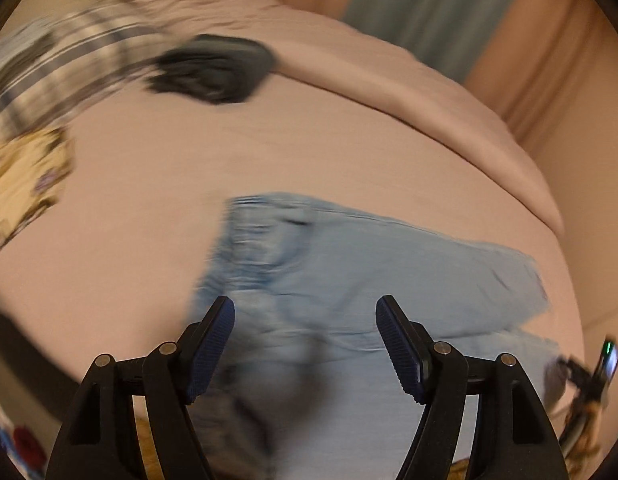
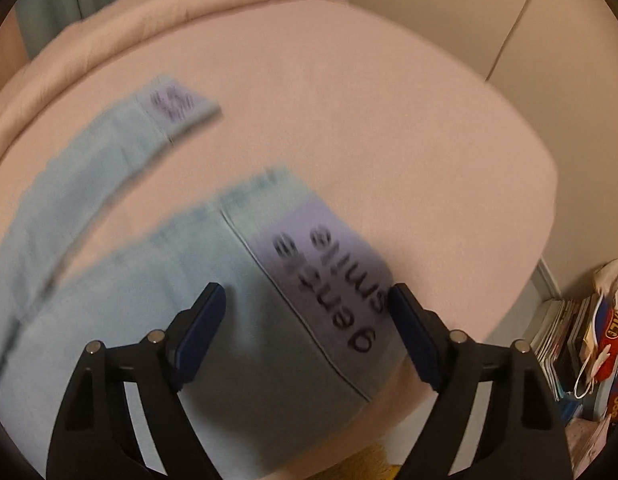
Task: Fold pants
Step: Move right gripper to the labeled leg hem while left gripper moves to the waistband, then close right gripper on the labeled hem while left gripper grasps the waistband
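Observation:
Light blue pants point(image 1: 349, 280) lie spread on a pink bed point(image 1: 149, 208), waist end toward the left in the left wrist view. My left gripper point(image 1: 305, 316) is open and hovers above the waist and seat area, holding nothing. In the right wrist view the two legs point(image 2: 129, 280) lie apart, each ending in a lilac cuff; the near cuff point(image 2: 329, 280) carries dark printed words, the far cuff point(image 2: 177, 104) is blurred. My right gripper point(image 2: 307, 304) is open above the near leg's cuff, holding nothing.
A dark bundle point(image 1: 217, 68) and a striped cloth point(image 1: 61, 64) lie at the bed's far left. A yellow patterned cloth point(image 1: 25, 176) is at the left edge. A folded pink duvet point(image 2: 169, 12) lines the far side. Books and bags point(image 2: 581, 332) stand on the floor at right.

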`<state>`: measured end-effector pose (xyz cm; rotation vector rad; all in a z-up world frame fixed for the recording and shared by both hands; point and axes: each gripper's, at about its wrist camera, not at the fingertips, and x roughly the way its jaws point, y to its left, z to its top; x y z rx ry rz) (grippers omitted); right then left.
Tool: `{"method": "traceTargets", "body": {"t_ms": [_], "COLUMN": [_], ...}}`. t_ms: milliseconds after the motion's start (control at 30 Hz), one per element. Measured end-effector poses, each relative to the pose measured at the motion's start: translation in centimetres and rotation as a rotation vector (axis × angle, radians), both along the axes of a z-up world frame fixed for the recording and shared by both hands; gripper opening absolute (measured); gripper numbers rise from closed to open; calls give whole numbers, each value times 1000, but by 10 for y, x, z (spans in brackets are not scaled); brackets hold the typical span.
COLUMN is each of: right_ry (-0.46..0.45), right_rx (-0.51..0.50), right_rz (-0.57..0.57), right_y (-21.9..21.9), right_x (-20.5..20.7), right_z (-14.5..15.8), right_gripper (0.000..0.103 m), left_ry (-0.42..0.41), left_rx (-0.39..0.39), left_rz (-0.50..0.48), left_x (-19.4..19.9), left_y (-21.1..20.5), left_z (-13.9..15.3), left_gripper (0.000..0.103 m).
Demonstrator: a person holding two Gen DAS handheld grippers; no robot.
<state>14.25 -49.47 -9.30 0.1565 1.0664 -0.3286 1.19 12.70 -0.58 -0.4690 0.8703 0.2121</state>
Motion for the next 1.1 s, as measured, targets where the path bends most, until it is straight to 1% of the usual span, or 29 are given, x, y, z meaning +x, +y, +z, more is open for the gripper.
{"method": "traceTargets", "body": {"t_ms": [67, 100, 133, 167, 233, 300, 333, 367, 433, 500, 533, 567, 600, 633, 700, 767, 800, 833, 867, 900, 1000, 1033, 1100], "right_ry": [-58, -85, -126, -152, -172, -142, -111, -86, -17, 64, 108, 133, 156, 177, 151, 148, 144, 121, 97, 88, 34, 2, -65], "right_rx": [-52, -54, -13, 43, 195, 317, 377, 396, 401, 379, 331, 291, 245, 200, 141, 114, 115, 99, 87, 83, 251, 336, 411], "right_rz": [23, 37, 71, 103, 180, 230, 249, 252, 238, 197, 153, 127, 99, 68, 50, 46, 42, 43, 48, 46, 63, 74, 99], "right_y": [19, 28, 43, 54, 83, 111, 132, 146, 172, 194, 204, 208, 210, 211, 213, 215, 214, 210, 210, 202, 169, 156, 147], "right_x": [5, 8, 13, 20, 41, 68, 89, 102, 128, 156, 174, 187, 196, 203, 209, 210, 210, 209, 217, 215, 199, 188, 164], "right_z": [29, 40, 56, 65, 73, 71, 65, 59, 41, 16, 0, -10, -21, -32, -42, -42, -42, -39, -37, -38, -37, -31, -16], "right_gripper": [84, 85, 86, 87, 88, 88, 88, 88, 87, 85, 84, 82, 77, 80, 82, 79, 65, 40, 29, 19, 6, 5, 5], "left_ry": [16, 26, 43, 50, 75, 96, 106, 116, 141, 140, 135, 133, 133, 132, 129, 128, 127, 126, 125, 119, 108, 104, 96], "left_rx": [-12, -19, -35, -48, -66, -66, -61, -53, -41, -47, -48, -47, -48, -46, -43, -45, -48, -51, -56, -71, -112, -128, -151], "left_rz": [-34, -45, -72, -94, -119, -135, -143, -147, -136, -140, -142, -146, -147, -151, -155, -154, -156, -155, -152, -147, -132, -130, -131], "left_x": [18, 22, 30, 35, 44, 47, 48, 48, 47, 43, 41, 40, 39, 38, 36, 35, 36, 35, 34, 32, 28, 25, 22], "left_y": [-17, -24, -32, -38, -51, -61, -64, -65, -65, -66, -65, -65, -65, -65, -65, -65, -66, -65, -62, -60, -54, -51, -46], "left_z": [-8, -11, -18, -23, -37, -51, -55, -60, -69, -71, -71, -70, -70, -70, -70, -70, -70, -70, -70, -68, -61, -55, -47], "left_gripper": [73, 73, 73, 73, 73, 72, 70, 69, 65, 65, 65, 65, 65, 65, 65, 65, 65, 65, 65, 65, 65, 65, 65]}}
